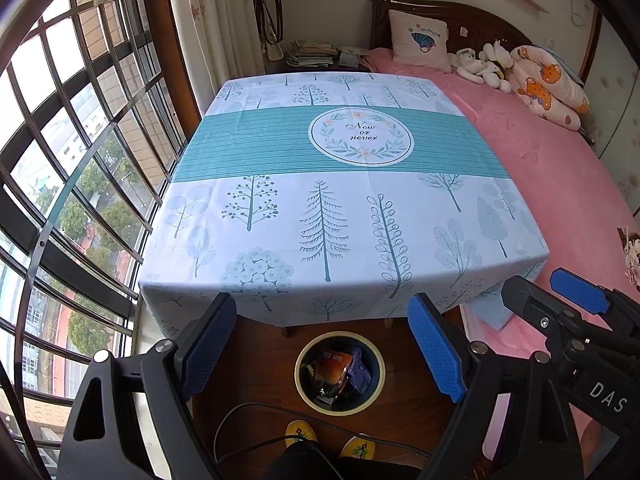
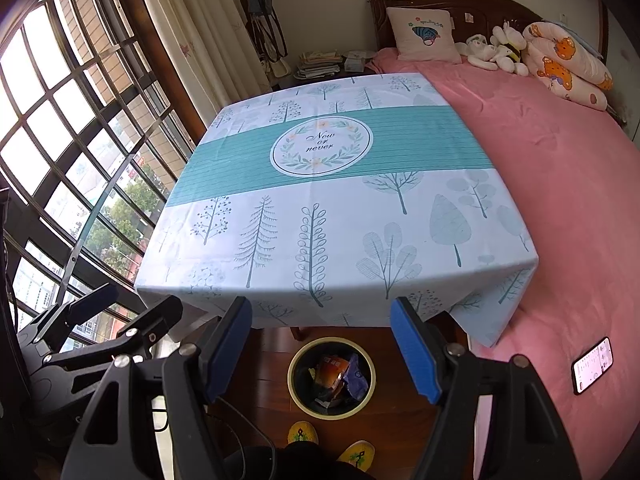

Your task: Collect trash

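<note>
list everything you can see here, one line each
table: 1, white and teal tree-print cloth, centre
trash bin: 1, dark with cream rim, on floor below table edge
wrappers: several, orange and purple, inside bin
bed: 1, pink sheet, beside table
cushion: 1, pale pink, at headboard
plush toys: a few, white, on bed
phone: 1, screen lit, on bed
papers: 1 stack, on nightstand
window: 1, dark grid
slippers: 2, yellow, person's feet
left tool: open, empty
right tool: open, empty

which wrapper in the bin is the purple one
The purple wrapper lies on the right side of the trash bin, beside the orange-brown packet on its left.
</note>
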`<state>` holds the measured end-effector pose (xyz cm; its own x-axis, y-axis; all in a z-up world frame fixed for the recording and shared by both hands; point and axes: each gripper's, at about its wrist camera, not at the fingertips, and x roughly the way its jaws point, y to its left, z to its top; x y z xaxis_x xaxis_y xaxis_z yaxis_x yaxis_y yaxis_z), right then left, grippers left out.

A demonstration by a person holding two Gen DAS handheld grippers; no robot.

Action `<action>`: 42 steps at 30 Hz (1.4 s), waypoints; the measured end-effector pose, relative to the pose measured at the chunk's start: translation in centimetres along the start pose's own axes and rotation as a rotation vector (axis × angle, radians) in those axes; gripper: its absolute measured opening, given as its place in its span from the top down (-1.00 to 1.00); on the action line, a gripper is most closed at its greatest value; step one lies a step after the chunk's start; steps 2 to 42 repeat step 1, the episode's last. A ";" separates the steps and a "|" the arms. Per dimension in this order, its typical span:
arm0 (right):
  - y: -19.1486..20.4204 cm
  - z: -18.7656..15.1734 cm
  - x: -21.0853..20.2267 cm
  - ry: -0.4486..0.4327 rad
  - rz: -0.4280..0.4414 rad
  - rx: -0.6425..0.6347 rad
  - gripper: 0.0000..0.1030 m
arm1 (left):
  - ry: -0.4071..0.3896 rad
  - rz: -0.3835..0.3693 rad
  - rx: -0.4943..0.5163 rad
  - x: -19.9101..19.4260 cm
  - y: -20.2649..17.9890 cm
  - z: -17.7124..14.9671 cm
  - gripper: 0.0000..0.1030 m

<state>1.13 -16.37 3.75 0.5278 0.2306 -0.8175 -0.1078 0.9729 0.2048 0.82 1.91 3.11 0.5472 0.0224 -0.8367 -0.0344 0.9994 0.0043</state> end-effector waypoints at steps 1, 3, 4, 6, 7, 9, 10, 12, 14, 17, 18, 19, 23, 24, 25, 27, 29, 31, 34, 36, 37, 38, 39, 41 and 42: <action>0.2 -0.2 -0.1 -0.001 0.000 -0.002 -0.40 | 0.001 0.000 -0.002 0.0 0.1 -0.1 -0.68; 0.2 -0.2 -0.1 -0.001 0.000 -0.002 -0.40 | 0.001 0.000 -0.002 0.0 0.1 -0.1 -0.68; 0.2 -0.2 -0.1 -0.001 0.000 -0.002 -0.40 | 0.001 0.000 -0.002 0.0 0.1 -0.1 -0.68; 0.2 -0.2 -0.1 -0.001 0.000 -0.002 -0.40 | 0.001 0.000 -0.002 0.0 0.1 -0.1 -0.68; 0.2 -0.2 -0.1 -0.001 0.000 -0.002 -0.40 | 0.001 0.000 -0.002 0.0 0.1 -0.1 -0.68; 0.2 -0.2 -0.1 -0.001 0.000 -0.002 -0.40 | 0.001 0.000 -0.002 0.0 0.1 -0.1 -0.68; 0.2 -0.2 -0.1 -0.001 0.000 -0.002 -0.40 | 0.001 0.000 -0.002 0.0 0.1 -0.1 -0.68; 0.2 -0.2 -0.1 -0.001 0.000 -0.002 -0.40 | 0.001 0.000 -0.002 0.0 0.1 -0.1 -0.68; 0.2 -0.2 -0.1 -0.001 0.000 -0.002 -0.40 | 0.001 0.000 -0.002 0.0 0.1 -0.1 -0.68; 0.2 -0.2 -0.1 -0.001 0.000 -0.002 -0.40 | 0.001 0.000 -0.002 0.0 0.1 -0.1 -0.68; 0.2 -0.2 -0.1 -0.001 0.000 -0.002 -0.40 | 0.001 0.000 -0.002 0.0 0.1 -0.1 -0.68; 0.2 -0.2 -0.1 -0.001 0.000 -0.002 -0.40 | 0.001 0.000 -0.002 0.0 0.1 -0.1 -0.68; 0.2 -0.2 -0.1 -0.001 0.000 -0.002 -0.40 | 0.001 0.000 -0.002 0.0 0.1 -0.1 -0.68; 0.2 -0.2 -0.1 -0.001 0.000 -0.002 -0.40 | 0.001 0.000 -0.002 0.0 0.1 -0.1 -0.68; 0.2 -0.2 -0.1 -0.001 0.000 -0.002 -0.40 | 0.001 0.000 -0.002 0.0 0.1 -0.1 -0.68; 0.2 -0.2 -0.1 -0.001 0.000 -0.002 -0.40 | 0.001 0.000 -0.002 0.0 0.1 -0.1 -0.68; 0.2 -0.2 -0.1 -0.001 0.000 -0.002 -0.40 | 0.001 0.000 -0.002 0.0 0.1 -0.1 -0.68; 0.2 -0.2 -0.1 -0.001 0.000 -0.002 -0.40 | 0.001 0.000 -0.002 0.0 0.1 -0.1 -0.68; 0.2 -0.2 -0.1 -0.001 0.000 -0.002 -0.40 | 0.001 0.000 -0.002 0.0 0.1 -0.1 -0.68; 0.2 -0.2 -0.1 -0.001 0.000 -0.002 -0.40 | 0.001 0.000 -0.002 0.0 0.1 -0.1 -0.68; 0.2 -0.2 -0.1 -0.001 0.000 -0.002 -0.40 | 0.001 0.000 -0.002 0.0 0.1 -0.1 -0.68; 0.2 -0.2 -0.1 -0.001 0.000 -0.002 -0.40 | 0.001 0.000 -0.002 0.0 0.1 -0.1 -0.68; 0.2 -0.2 -0.1 -0.001 0.000 -0.002 -0.40 | 0.001 0.000 -0.002 0.0 0.1 -0.1 -0.68; 0.2 -0.2 -0.1 -0.001 0.000 -0.002 -0.40 | 0.001 0.000 -0.002 0.0 0.1 -0.1 -0.68; 0.2 -0.2 -0.1 -0.001 0.000 -0.002 -0.40 | 0.001 0.000 -0.002 0.0 0.1 -0.1 -0.68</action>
